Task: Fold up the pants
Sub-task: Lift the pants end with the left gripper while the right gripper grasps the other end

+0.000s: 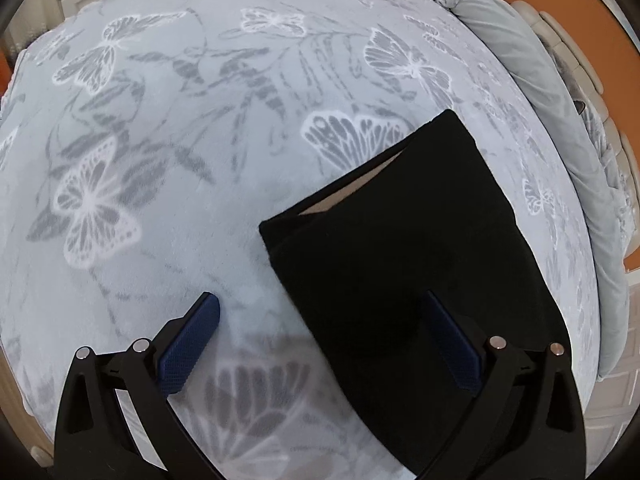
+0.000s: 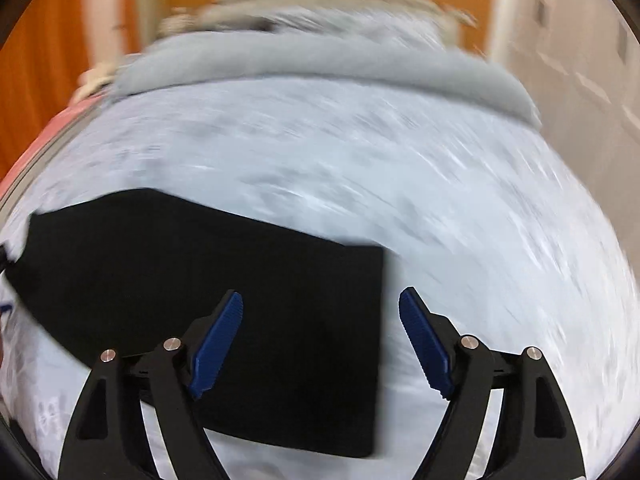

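The black pants (image 1: 404,248) lie folded into a flat rectangle on a pale blue bedspread (image 1: 192,128) with a butterfly print. A tan strip of lining shows at the far folded edge. My left gripper (image 1: 320,304) is open and empty above the near left edge of the pants. In the right wrist view the pants (image 2: 224,264) lie to the left and centre. My right gripper (image 2: 320,304) is open and empty above their right edge. That view is blurred by motion.
A rolled grey quilt (image 1: 528,64) lies along the right side of the bed and shows at the back in the right wrist view (image 2: 320,60). Orange walls and white cabinets (image 2: 580,64) surround the bed.
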`<action>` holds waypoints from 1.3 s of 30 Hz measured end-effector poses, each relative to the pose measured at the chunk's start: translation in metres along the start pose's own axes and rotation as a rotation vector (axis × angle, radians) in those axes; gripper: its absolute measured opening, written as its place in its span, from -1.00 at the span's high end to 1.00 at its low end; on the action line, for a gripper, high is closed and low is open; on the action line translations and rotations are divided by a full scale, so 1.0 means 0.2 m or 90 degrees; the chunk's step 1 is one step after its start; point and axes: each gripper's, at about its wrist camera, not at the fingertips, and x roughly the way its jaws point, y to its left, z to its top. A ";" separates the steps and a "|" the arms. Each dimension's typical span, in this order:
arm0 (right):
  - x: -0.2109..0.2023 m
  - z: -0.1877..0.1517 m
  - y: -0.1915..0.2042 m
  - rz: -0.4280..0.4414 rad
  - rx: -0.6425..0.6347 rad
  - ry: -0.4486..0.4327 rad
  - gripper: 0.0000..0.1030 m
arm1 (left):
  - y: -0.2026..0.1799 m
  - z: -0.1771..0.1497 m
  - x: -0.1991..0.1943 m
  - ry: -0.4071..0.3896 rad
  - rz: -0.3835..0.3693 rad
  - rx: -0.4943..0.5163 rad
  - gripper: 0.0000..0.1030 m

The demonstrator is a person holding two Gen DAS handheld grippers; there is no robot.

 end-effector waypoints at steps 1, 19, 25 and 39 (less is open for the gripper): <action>0.03 -0.02 -0.08 0.002 0.026 0.017 -0.53 | 0.00 0.00 0.00 -0.003 -0.002 -0.002 -0.90; 0.04 -0.19 -0.16 0.225 0.097 0.077 0.62 | -0.06 -0.02 -0.01 -0.015 -0.067 0.029 0.15; 0.15 -0.26 -0.10 0.185 0.077 0.119 0.21 | -0.07 -0.01 0.02 0.016 -0.156 0.027 -0.87; -0.14 -0.20 -0.18 0.262 0.112 0.053 0.64 | 0.01 0.00 -0.10 0.047 -0.299 -0.014 0.68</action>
